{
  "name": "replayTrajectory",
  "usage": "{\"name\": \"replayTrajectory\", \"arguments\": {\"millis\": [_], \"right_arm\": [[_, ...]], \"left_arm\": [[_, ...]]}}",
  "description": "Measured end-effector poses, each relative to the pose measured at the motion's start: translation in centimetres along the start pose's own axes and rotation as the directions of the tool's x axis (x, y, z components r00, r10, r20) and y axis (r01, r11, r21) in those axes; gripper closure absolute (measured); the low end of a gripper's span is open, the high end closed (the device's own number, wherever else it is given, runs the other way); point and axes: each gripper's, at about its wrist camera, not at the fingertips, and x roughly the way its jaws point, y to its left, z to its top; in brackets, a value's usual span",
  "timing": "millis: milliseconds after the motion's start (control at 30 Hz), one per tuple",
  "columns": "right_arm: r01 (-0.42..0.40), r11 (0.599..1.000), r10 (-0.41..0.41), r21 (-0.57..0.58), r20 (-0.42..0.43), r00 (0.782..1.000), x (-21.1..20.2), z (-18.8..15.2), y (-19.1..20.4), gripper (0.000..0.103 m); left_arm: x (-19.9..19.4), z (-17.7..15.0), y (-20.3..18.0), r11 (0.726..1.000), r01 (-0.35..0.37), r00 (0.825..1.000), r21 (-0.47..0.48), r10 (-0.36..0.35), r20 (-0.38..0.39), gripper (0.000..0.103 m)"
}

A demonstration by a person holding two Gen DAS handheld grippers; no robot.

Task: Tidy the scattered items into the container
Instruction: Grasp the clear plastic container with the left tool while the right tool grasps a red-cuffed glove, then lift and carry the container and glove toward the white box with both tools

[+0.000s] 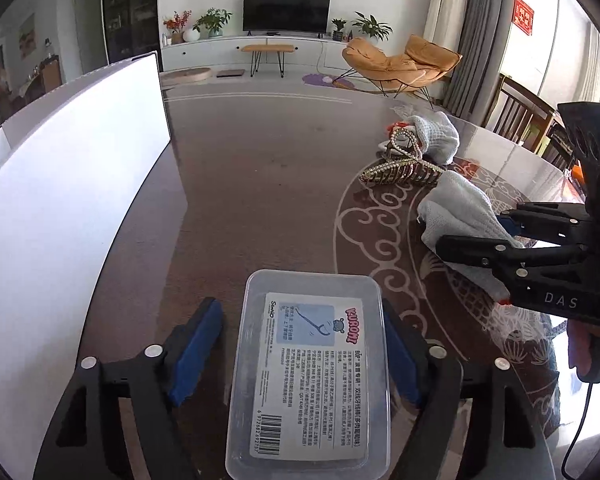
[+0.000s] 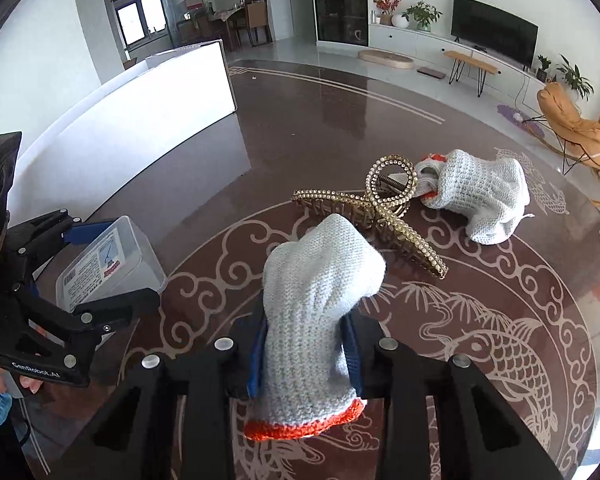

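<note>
A clear plastic box (image 1: 312, 364) with a printed label lies flat on the table between the fingers of my left gripper (image 1: 300, 348). Its right pad lies against the box, and a narrow gap shows at the left pad (image 1: 198, 344). My right gripper (image 2: 306, 356) is shut on a white knit glove (image 2: 320, 292) with an orange cuff, and the glove's fingers stick out forward. A second white glove (image 2: 484, 196) and a gold rhinestone hair claw (image 2: 380, 216) lie beyond it. The tall white container (image 1: 72, 184) stands at the left.
The table (image 1: 260, 184) is dark brown and glossy with a pale fish and cloud pattern; its round edge runs along the right. Each hand on a gripper handle shows in the other view, e.g. a hand (image 2: 4, 380). Chairs and living room furniture lie beyond.
</note>
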Motion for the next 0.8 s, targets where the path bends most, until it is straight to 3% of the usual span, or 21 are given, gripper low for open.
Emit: {"name": "replayTrajectory", "arguments": {"millis": [133,233,333,433,500,533,567,700,800], "right_arm": [[0.032,0.998,-0.032,0.053,-0.004,0.999,-2.7,-3.5,0.3,0.070],[0.056,0.996,-0.055,0.073,-0.007,0.998,-6.6,-8.3,1.2,0.070],[0.092,0.990,-0.094,0.110,0.009,0.996,-10.9,-13.8,1.9,0.070],[0.151,0.976,-0.158,0.160,0.034,0.987,-13.6,-17.5,1.9,0.065],[0.177,0.956,-0.189,0.233,0.028,0.982,-14.0,-18.7,1.1,0.055],[0.175,0.947,-0.195,0.269,0.050,0.979,-14.3,-19.1,0.6,0.045],[0.191,0.936,-0.215,0.297,0.052,0.975,-14.4,-19.3,0.3,0.043],[0.216,0.929,-0.241,0.300,0.048,0.969,-14.3,-18.9,0.4,0.039],[0.263,0.929,-0.278,0.259,0.021,0.960,-13.7,-18.6,1.1,0.037]], "left_arm": [[-1.1,-1.4,-1.5,0.999,0.040,0.999,0.034,-0.040,-0.010,0.043],[-2.6,-3.5,-4.0,0.994,0.067,0.997,0.083,-0.064,-0.031,0.042],[-4.5,-5.9,-5.5,0.994,0.096,0.995,0.054,-0.095,-0.033,0.042],[-5.2,-7.2,-6.4,0.998,0.052,0.999,0.042,-0.052,-0.012,0.042],[-5.1,-7.4,-6.9,0.998,0.024,1.000,0.066,-0.022,-0.017,0.035],[-5.1,-7.5,-7.2,0.997,0.016,1.000,0.079,-0.014,-0.027,0.023],[-4.9,-7.8,-7.2,0.997,0.003,0.999,0.082,0.000,-0.034,0.016],[-5.0,-8.0,-6.4,0.998,-0.007,0.999,0.058,0.009,-0.035,0.013],[-4.5,-7.8,-6.7,0.996,-0.041,0.997,0.080,0.045,-0.056,0.005]]}}
